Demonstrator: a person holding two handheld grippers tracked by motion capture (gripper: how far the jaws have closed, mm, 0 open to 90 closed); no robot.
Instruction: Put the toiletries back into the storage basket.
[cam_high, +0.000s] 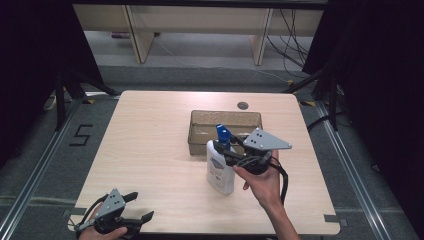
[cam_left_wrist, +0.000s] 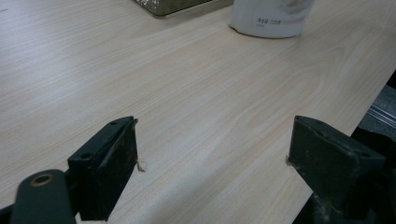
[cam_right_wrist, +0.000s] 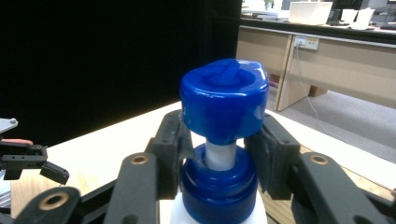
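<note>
A white bottle (cam_high: 220, 175) with a blue pump top (cam_high: 222, 134) stands upright on the wooden table (cam_high: 150, 150), just in front of a clear brownish bin (cam_high: 225, 114). My right gripper (cam_high: 226, 150) reaches it from the right, and its jaws clasp the pump. In the right gripper view the pads (cam_right_wrist: 170, 154) press on both sides of the blue collar below the pump head (cam_right_wrist: 224, 98). My left gripper (cam_high: 141, 206) rests at the table's front left edge, jaws wide apart (cam_left_wrist: 212, 154) over bare wood. The bottle's base (cam_left_wrist: 271, 18) lies well ahead of it.
The bin looks empty and sits at the table's middle back. A round grommet (cam_high: 242, 105) is set into the tabletop behind it. The table's front edge runs just under my left gripper. Desks and cables stand on the floor beyond.
</note>
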